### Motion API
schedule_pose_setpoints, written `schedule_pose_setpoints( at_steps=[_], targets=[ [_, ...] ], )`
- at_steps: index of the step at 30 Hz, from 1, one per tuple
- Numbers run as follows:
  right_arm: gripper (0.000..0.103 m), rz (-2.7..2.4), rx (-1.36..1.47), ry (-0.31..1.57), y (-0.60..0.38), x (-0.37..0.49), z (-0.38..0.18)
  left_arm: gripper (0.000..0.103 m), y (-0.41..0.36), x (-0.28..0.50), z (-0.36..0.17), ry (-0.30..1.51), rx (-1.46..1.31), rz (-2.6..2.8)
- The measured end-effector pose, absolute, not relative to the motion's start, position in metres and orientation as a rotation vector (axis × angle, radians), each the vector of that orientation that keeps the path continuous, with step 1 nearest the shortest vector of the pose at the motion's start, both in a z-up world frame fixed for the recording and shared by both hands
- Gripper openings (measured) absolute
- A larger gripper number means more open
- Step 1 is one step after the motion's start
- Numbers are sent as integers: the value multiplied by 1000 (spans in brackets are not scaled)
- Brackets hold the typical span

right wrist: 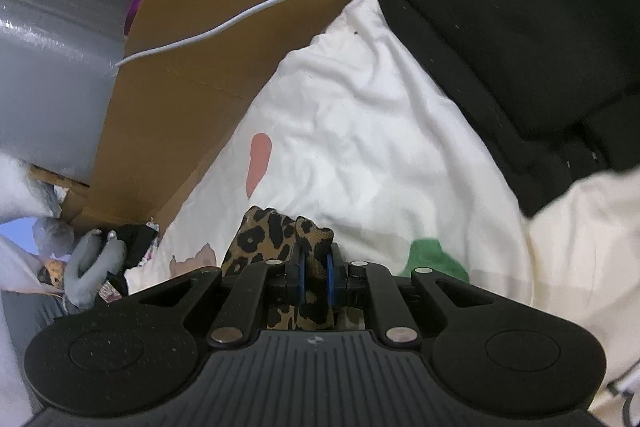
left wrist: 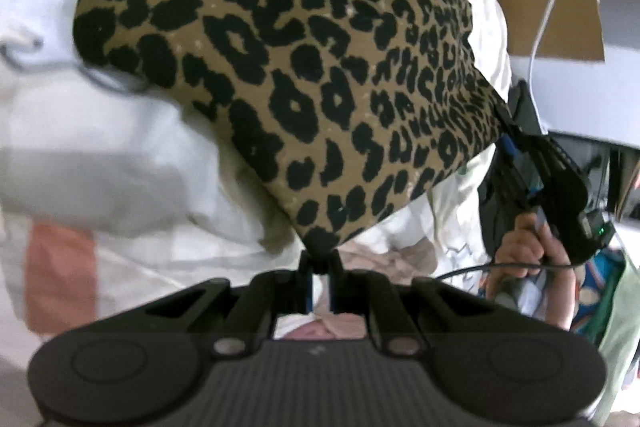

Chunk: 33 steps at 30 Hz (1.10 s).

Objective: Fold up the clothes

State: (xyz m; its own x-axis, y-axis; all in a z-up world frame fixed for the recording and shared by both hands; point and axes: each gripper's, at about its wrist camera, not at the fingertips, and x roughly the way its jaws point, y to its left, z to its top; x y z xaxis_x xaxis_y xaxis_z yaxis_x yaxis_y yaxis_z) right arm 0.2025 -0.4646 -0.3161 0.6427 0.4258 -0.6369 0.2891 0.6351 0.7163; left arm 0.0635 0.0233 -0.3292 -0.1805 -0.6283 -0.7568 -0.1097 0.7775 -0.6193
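A leopard-print garment (left wrist: 288,67) hangs stretched in the air above a white bedsheet (left wrist: 120,155). My left gripper (left wrist: 320,265) is shut on its lower corner. In the left wrist view my right gripper (left wrist: 506,137) pinches the garment's far right corner, with a hand (left wrist: 524,251) on its handle. In the right wrist view the right gripper (right wrist: 314,259) is shut on a bunched fold of the leopard-print garment (right wrist: 268,235), which also shows below the fingers. The cloth's top edge runs out of the left wrist view.
The white bedsheet (right wrist: 360,131) with pink and green patches covers the bed. A black cushion (right wrist: 520,7) lies at the upper right. A cardboard box (right wrist: 192,75) and a grey roll (right wrist: 52,47) stand beside the bed, crossed by a white cable (right wrist: 248,15). Clutter (right wrist: 92,263) sits low left.
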Motion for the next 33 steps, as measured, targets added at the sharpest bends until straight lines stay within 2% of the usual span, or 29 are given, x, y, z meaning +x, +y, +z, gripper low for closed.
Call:
schedule_pose_setpoints(
  at_steps=[2, 3, 4, 6, 11, 13, 15, 17, 25, 33],
  targets=[
    [11, 85, 897, 909, -464, 205, -317, 5, 21, 54, -332, 1728, -576, -483],
    [15, 78, 892, 916, -465, 205, -318, 3, 17, 49, -330, 1746, -539, -480],
    [16, 70, 880, 923, -465, 204, -318, 5, 16, 47, -324, 1761, -496, -500],
    [24, 55, 880, 929, -468, 199, -319, 10, 17, 49, -309, 1772, -399, -554],
    [29, 41, 942, 907, -478, 179, -318, 19, 15, 81, -269, 1703, -201, -627],
    [31, 42, 936, 910, -476, 174, -315, 27, 5, 97, -260, 1651, -142, -643],
    [41, 45, 928, 918, -473, 170, -312, 36, -10, 110, -252, 1604, -79, -657],
    [45, 56, 913, 926, -467, 166, -308, 37, -27, 125, -248, 1574, -4, -679],
    [46, 87, 878, 957, -446, 155, -304, 38, -61, 185, -236, 1464, 137, -742],
    [46, 87, 871, 1004, -434, 146, -312, 38, -84, 218, -244, 1474, 168, -726]
  ],
)
